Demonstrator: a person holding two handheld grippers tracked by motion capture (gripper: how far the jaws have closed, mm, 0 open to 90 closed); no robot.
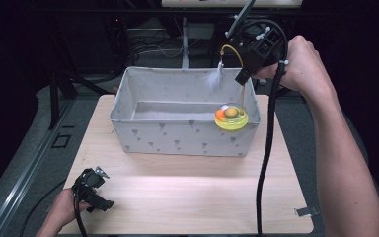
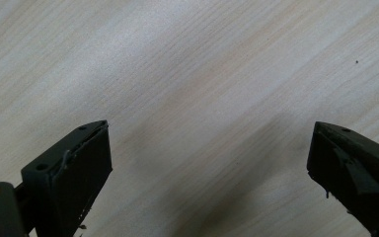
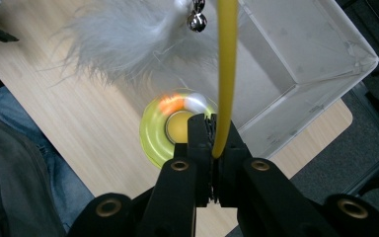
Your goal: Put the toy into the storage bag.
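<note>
Where feathers blur, small bell (image 3: pixel 196 19) visible.

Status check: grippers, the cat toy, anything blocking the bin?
Right gripper shut on cat toy's yellow wand, toy hanging over bin's near right corner. Left gripper open, idle over table. Nothing in the way.

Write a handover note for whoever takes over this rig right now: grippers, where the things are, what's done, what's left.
Right gripper: shut on the yellow wand of the cat toy, held in the air.
Left gripper: open, holding nothing, low over the light wooden table at its near left corner.
Cat toy: its round yellow base with an orange ball hangs at the right front rim of the grey fabric box; its white feather tuft dangles above.
Done: toy gripped and lifted.
Left: probably lower it into the box and release.
</note>
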